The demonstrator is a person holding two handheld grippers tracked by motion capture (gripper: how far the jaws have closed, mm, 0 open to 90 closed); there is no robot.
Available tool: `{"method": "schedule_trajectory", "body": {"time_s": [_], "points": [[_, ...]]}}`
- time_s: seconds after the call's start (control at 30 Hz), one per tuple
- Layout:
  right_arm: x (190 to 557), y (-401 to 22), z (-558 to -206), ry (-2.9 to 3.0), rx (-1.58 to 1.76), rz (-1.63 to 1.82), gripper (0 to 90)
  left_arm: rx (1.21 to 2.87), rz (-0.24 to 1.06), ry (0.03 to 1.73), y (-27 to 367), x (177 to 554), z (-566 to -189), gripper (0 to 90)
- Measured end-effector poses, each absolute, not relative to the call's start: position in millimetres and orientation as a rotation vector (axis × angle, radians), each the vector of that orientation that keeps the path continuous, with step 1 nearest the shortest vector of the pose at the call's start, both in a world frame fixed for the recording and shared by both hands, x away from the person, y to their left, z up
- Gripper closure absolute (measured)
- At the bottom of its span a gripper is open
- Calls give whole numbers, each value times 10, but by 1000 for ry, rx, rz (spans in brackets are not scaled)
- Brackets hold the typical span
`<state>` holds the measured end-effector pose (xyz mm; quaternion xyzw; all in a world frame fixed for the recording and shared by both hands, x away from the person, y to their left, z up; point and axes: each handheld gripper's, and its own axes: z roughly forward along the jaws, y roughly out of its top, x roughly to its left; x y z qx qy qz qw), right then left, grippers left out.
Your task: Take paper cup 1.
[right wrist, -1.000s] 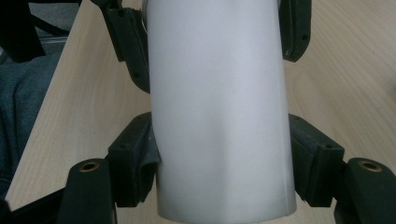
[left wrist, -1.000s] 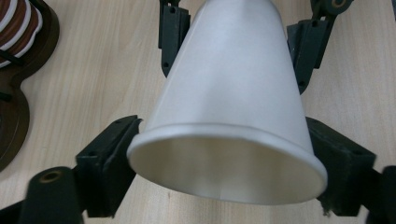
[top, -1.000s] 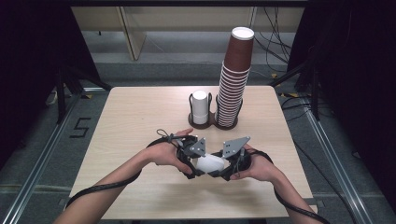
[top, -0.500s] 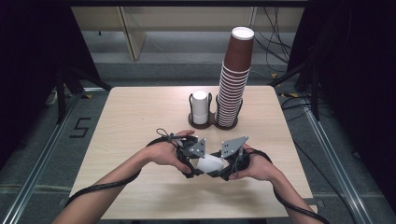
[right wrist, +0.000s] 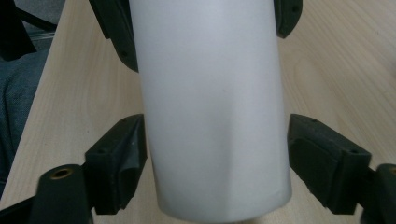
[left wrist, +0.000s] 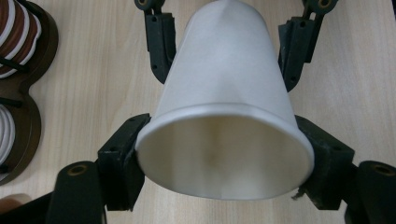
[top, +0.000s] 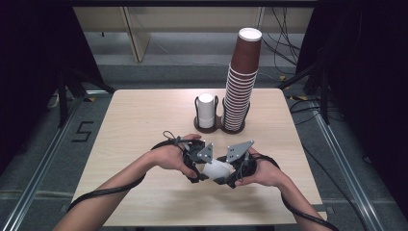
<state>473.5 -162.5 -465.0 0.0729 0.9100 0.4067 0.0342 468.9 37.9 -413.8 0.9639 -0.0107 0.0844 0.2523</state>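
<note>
High view first: both hands meet low over the pale wooden table [top: 134,125], and a white paper cup [top: 216,169] lies on its side between the left gripper [top: 199,166] and the right gripper [top: 231,171]. From the left gripper view the cup [left wrist: 224,116] is a smooth, matte cone with a rolled rim, its open mouth facing that camera and its narrow end pointing away. The left jaws have just been closing and now press on the rim from both sides, so this gripper grips the cup. In the right gripper view the cup's [right wrist: 212,107] wall shows a faint crease low down, and its far end is cut off at the top. The right jaws have just been opening; one pad seems to touch the wall, the other stands clear, so its hold is loosened. Beyond the grippers stand a tall ribbed stack of brown cups [top: 239,82] and a short white stack [top: 206,109] in a dark double holder [top: 198,126].
</note>
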Motion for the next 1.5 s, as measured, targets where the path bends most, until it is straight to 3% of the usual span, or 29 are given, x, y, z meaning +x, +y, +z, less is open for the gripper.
{"method": "schedule_trajectory", "body": {"time_s": [0.27, 1.5], "points": [[4722, -1655, -4657, 2800, 291, 1229, 161, 2671, 242, -38, 386, 4687, -4115, 280], [4609, -1773, -4693, 2756, 359, 1211, 159, 2991, 302, -151, 223, 4732, -3873, 299]]}}
